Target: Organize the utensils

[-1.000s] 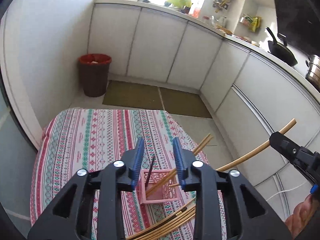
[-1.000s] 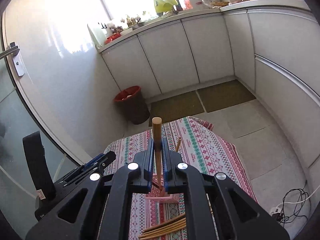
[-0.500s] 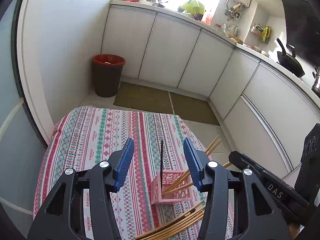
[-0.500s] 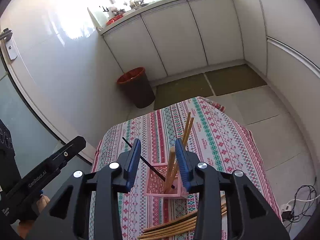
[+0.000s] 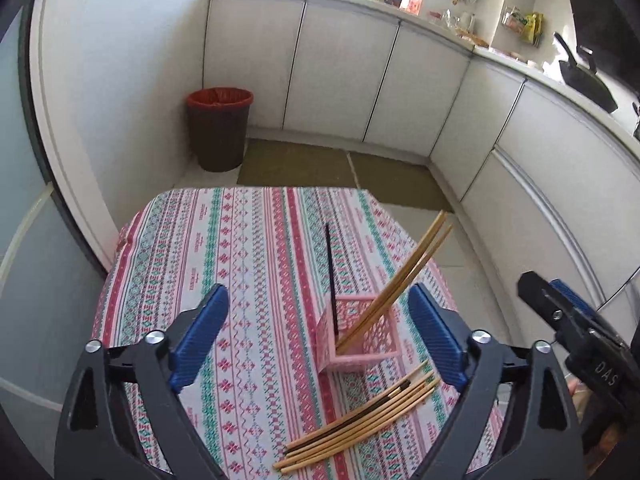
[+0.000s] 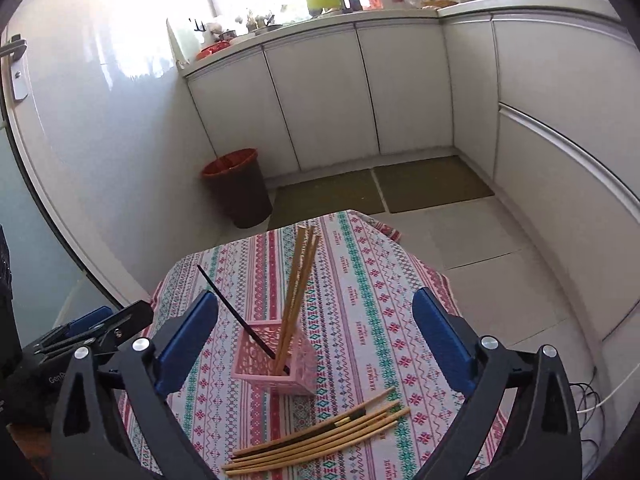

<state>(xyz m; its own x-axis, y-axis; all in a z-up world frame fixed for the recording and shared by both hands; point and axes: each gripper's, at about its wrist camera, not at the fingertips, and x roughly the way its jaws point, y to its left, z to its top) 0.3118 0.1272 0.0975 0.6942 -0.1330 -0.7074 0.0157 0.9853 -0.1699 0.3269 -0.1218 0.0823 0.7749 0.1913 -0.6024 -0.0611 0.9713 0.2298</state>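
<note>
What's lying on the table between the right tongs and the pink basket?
A bundle of loose chopsticks lies on the tablecloth, between the open right tongs and the pink basket, in the right wrist view.

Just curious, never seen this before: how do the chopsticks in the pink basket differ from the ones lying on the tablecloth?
The chopsticks in the pink basket stand steeply, leaning on the basket rim; the chopsticks on the tablecloth lie flat in a loose bundle in front of it. The standing ones splay apart, the black one tilting away from the wooden ones; the lying ones run nearly parallel. Both groups are mostly wooden with one dark stick.
</note>
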